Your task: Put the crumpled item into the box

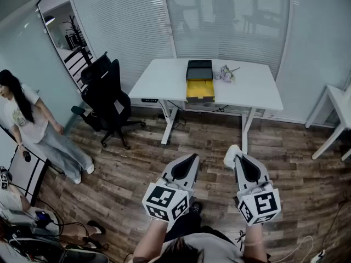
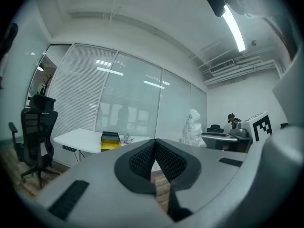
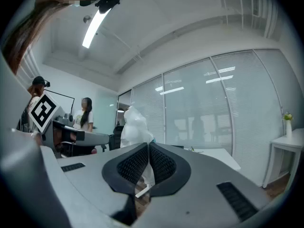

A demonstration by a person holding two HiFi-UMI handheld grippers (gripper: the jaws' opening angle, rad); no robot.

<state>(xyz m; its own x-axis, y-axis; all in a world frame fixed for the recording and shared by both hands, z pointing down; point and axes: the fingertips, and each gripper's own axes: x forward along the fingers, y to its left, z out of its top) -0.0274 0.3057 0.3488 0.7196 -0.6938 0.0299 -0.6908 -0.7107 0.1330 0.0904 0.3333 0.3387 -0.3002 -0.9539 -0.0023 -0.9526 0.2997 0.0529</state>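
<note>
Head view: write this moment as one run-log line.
right tongs: shut on crumpled item | left tongs: shut, empty | box: on table

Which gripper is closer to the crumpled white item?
Right. The right gripper is shut on the crumpled item; the left gripper, shut and empty, sits alongside, apart from it.

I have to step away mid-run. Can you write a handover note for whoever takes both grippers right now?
Left gripper: jaws together, empty.
Right gripper: shut on the white crumpled item, which sticks up past the jaw tips.
The box sits open, yellow inside, on the white table across the wood floor, beside a small bunch of flowers.
Done: the item is in hand.
Left: walk to the table, bring the right gripper over the box, and release the item inside.
</note>
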